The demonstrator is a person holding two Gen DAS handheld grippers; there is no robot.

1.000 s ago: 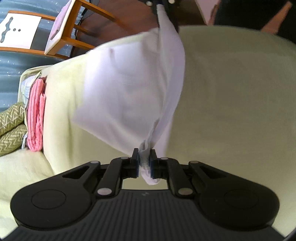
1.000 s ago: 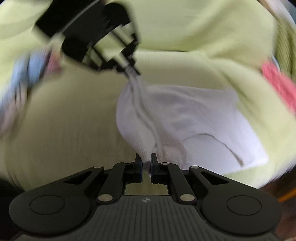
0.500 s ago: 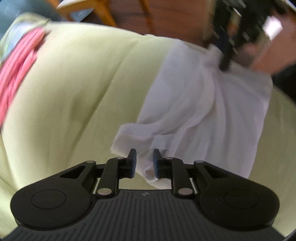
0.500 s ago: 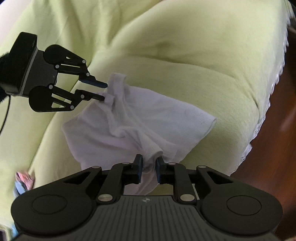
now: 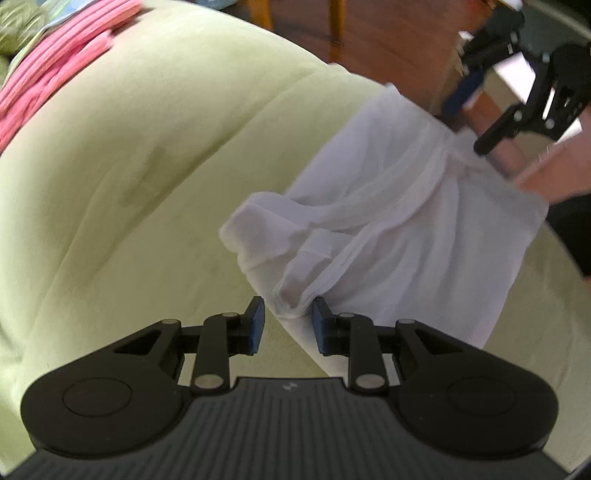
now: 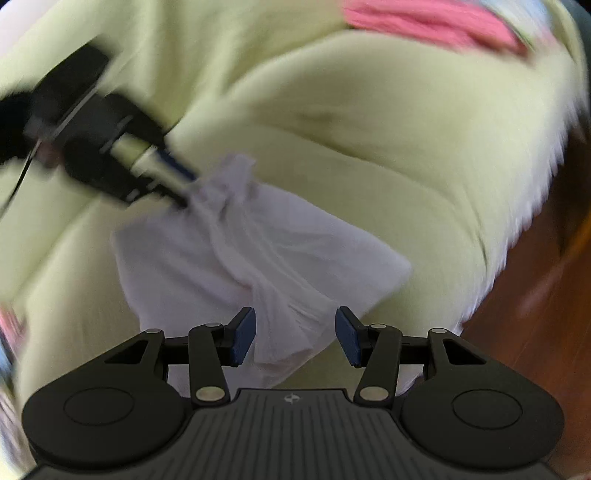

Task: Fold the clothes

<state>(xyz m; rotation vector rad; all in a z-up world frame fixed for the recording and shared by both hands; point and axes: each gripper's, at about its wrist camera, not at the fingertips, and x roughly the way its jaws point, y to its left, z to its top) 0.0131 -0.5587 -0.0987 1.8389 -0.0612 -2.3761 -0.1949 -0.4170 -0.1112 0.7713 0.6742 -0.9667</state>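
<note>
White garment (image 5: 424,221) limp, light; I'd pinch corners. Left claw (image 5: 284,325) narrowing, cloth between unpinched; right claw (image 6: 295,334) opening, released.

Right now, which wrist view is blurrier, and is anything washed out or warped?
Right wrist view: heavy motion smear on the left hand-held gripper, pink clothes and sofa cover; white garment soft. Left wrist view: sharper, garment folds readable, only the far right hand-held gripper smeared. Both bend at fisheye edges; no glare.
</note>
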